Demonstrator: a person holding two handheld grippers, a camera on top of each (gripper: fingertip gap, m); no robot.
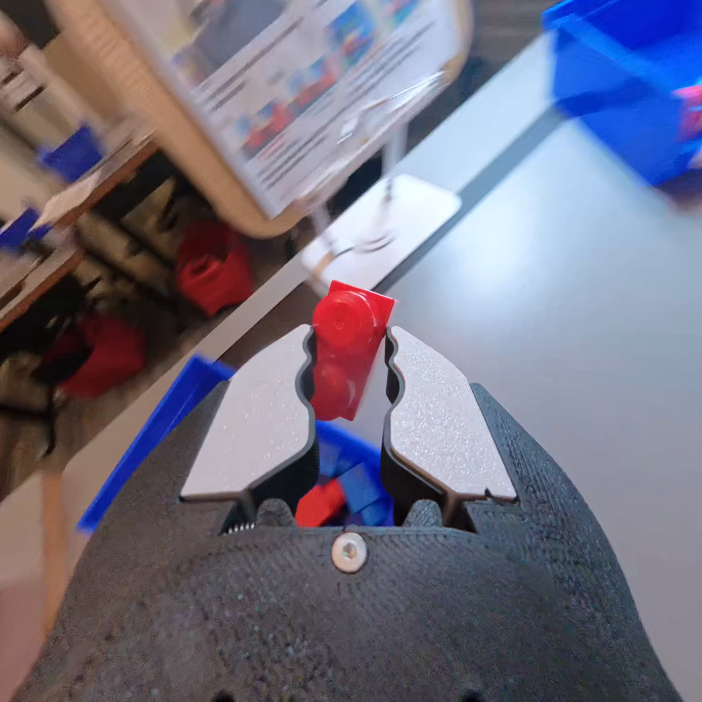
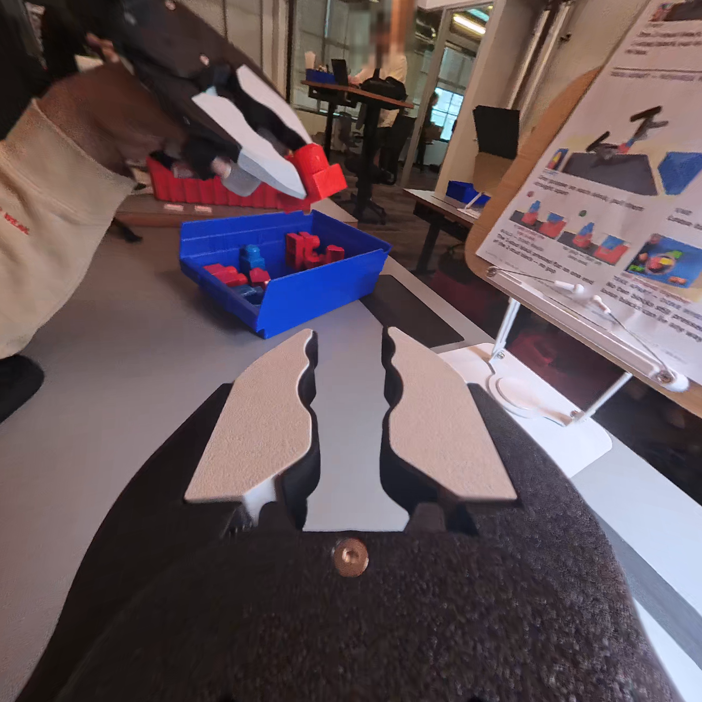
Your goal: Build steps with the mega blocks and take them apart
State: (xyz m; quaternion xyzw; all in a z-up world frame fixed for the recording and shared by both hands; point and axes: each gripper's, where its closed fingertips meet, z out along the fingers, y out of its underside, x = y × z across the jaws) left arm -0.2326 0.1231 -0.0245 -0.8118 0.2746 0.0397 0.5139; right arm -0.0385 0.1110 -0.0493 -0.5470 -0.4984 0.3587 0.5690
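Red block lifted over the bin

Left hand-held gripper (image 1: 349,334) grips a red block (image 1: 347,349) above the blue bin (image 2: 323,300); right hand-held gripper (image 2: 350,334) gapes empty, lower centre.

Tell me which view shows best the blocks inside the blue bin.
The right wrist view: the blue bin sits open on the table, red and blue blocks visible. In the left wrist view, the left hand-held gripper hides most of it.

Open-plan workroom with a pale grey worktable (image 2: 114,342) in the foreground and a dark floor beyond its edge. Wood-topped desks on black frames (image 2: 357,93) stand farther back before glazed partitions (image 2: 452,87), with a lit ceiling strip (image 2: 469,22) overhead. A white stand (image 2: 532,410) on the table carries a printed instruction sheet (image 2: 607,197).
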